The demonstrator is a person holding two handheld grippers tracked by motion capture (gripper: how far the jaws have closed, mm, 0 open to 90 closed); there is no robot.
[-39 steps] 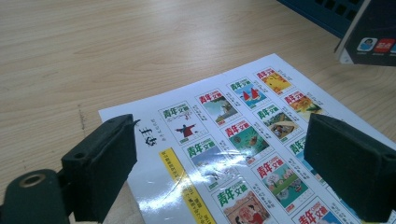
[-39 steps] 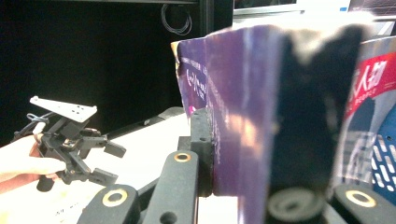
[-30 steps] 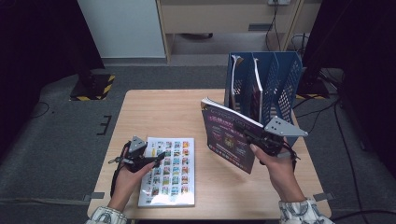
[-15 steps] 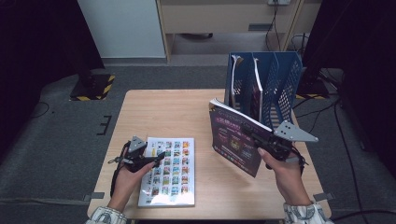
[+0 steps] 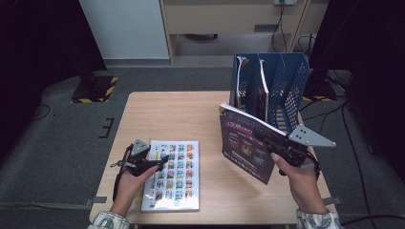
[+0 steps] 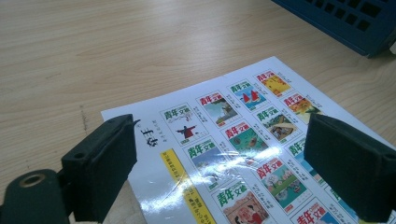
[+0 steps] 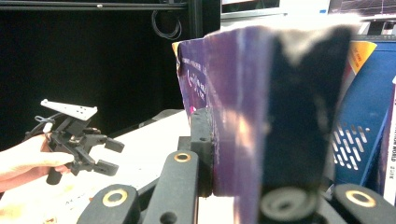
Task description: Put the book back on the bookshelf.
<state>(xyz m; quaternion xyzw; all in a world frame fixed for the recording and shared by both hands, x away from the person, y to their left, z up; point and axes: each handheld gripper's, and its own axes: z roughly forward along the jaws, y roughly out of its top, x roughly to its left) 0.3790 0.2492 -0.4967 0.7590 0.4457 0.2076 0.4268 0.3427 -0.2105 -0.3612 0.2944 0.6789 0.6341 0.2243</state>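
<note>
right gripper (image 5: 265, 138) jaws clamped on purple book (image 5: 244, 148), upright for slotting into blue rack (image 5: 270, 86) at 12 o'clock. left gripper (image 5: 160, 161) jaws apart, hovering over picture book (image 5: 174, 179).

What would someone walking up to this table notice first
The purple magazine, held upright above the right half of the table, clamped in the right gripper just in front of the blue file rack at the far right edge. Next, the white magazine with rows of small colourful covers, lying flat near the front left, with the left gripper over it, jaws open.
</note>
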